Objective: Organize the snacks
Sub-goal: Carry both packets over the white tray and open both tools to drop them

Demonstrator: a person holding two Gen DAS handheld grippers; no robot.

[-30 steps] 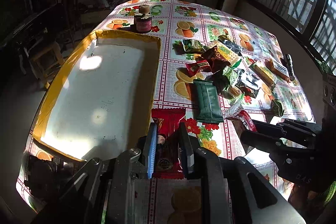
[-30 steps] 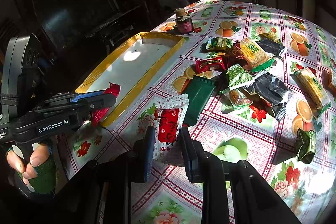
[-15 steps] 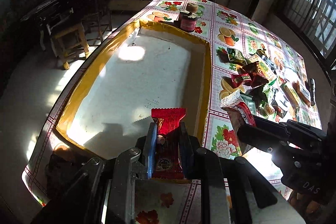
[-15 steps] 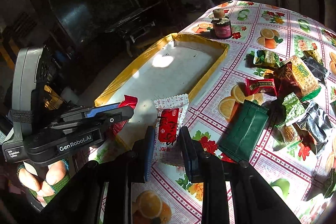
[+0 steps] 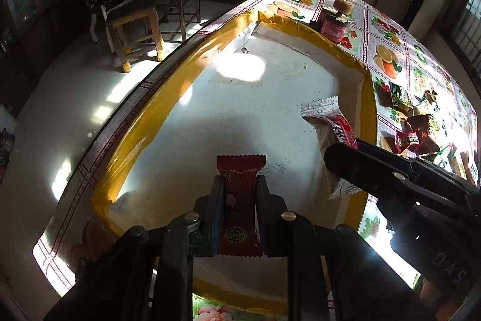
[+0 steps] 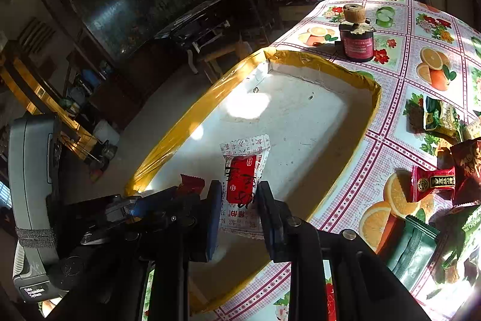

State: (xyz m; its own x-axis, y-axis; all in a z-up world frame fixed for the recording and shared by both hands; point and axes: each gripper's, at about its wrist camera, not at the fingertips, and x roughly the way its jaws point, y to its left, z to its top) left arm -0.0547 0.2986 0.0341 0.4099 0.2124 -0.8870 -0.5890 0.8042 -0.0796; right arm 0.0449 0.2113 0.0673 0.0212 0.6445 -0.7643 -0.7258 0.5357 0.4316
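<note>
A shallow white tray with a yellow taped rim (image 5: 168, 98) (image 6: 192, 122) lies on the fruit-print tablecloth. My left gripper (image 5: 240, 185) is shut on a dark red snack packet (image 5: 240, 170) and hangs over the tray's near end. My right gripper (image 6: 239, 194) is shut on a white packet with a red label (image 6: 243, 167), also above the tray's floor. In the left wrist view that white packet (image 5: 327, 125) and the right gripper's black fingers (image 5: 390, 173) show at the right. The left gripper's body (image 6: 33, 200) fills the left of the right wrist view.
A pile of loose snack packets (image 6: 445, 179) (image 5: 415, 128) lies on the cloth right of the tray. A dark jar with a cork stopper (image 6: 357, 38) (image 5: 335, 23) stands beyond the tray's far corner. The table edge runs along the tray's left side; a wooden stool (image 5: 135, 32) stands on the floor.
Both grippers have carried their packets leftward from above the tablecloth to above the tray's floor and sunk slightly. The left gripper has rolled. Neither grip changed.
</note>
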